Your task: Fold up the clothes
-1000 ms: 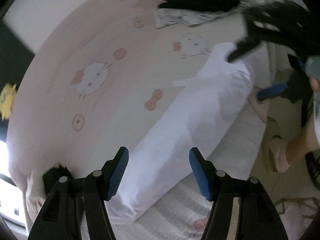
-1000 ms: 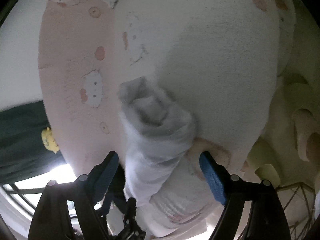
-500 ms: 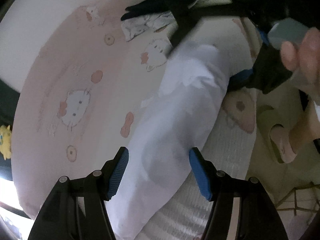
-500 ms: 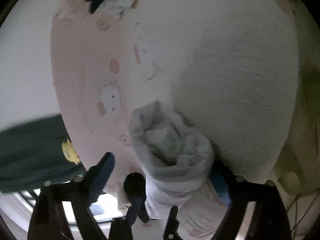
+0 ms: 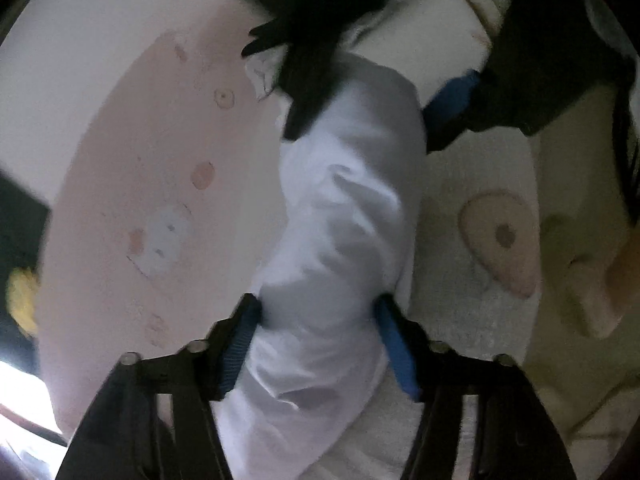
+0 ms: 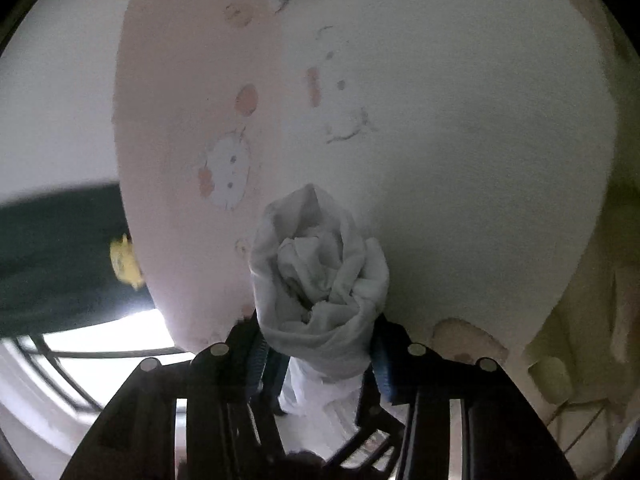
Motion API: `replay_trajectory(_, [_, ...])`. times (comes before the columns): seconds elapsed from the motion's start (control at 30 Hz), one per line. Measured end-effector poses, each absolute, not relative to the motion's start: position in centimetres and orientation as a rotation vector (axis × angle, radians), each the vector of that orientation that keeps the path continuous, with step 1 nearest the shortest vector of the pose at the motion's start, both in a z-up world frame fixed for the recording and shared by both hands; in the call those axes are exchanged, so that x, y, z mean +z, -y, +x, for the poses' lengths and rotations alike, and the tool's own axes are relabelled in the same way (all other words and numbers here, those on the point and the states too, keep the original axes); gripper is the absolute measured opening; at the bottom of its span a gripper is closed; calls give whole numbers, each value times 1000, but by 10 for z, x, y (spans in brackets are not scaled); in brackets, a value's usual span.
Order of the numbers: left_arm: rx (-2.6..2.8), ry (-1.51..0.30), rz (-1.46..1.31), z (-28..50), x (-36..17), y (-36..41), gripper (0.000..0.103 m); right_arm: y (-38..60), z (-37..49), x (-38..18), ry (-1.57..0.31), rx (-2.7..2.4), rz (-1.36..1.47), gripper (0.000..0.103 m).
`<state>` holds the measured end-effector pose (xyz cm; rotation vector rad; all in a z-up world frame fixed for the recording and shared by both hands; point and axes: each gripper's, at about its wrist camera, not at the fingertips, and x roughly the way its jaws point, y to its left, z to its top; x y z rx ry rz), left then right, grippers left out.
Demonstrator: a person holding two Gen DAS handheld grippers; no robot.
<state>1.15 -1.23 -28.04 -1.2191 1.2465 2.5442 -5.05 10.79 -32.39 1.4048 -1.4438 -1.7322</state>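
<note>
Two grippers, left gripper (image 5: 318,344) and right gripper (image 6: 318,350), just closed, clamp one white garment (image 5: 344,216).

The far end of the white garment (image 5: 344,208) is covered at 12 o'clock in the left wrist view by a blurred black shape (image 5: 316,20), whose nature cannot be told. The near end is cut off by the bottom edge. The right gripper (image 5: 452,108) is seen there only as one blue pad and a dark mass at 2 o'clock, its other side hidden behind the cloth. In the right wrist view, the hanging part of the bundle (image 6: 320,280) is lost behind the black gripper frames at 6 o'clock. The yellow thing (image 6: 126,260) at 9 o'clock is smeared beyond recognition. The printed bedspread (image 6: 180,100) is faded and blurred.
</note>
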Motion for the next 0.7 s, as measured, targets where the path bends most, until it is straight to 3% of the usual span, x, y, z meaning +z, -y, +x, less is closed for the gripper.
replay_trajectory(0.07, [2543, -1031, -1319, 2, -278, 23, 37, -105, -54, -319, 1402, -1765, 1416, 46])
replay_trajectory(0.13, [2573, -832, -1382, -6, -277, 33, 35, -102, -53, -322, 1396, -1779, 1438, 51])
replay_trajectory(0.2, [2601, -652, -1424, -11, -275, 41, 35, -105, -45, -328, 1424, -1770, 1448, 68])
replay_trajectory(0.43, [2642, -267, -1449, -16, -269, 61, 35, -104, -16, -354, 1562, -1593, 1510, 71])
replay_trajectory(0.57, [2645, -198, -1444, -16, -267, 66, 35, -93, -26, -350, 1500, -1685, 1502, 75])
replay_trajectory(0.7, [2661, -243, -1420, -17, -271, 71, 35, -79, -42, -350, 1487, -1717, 1457, 75])
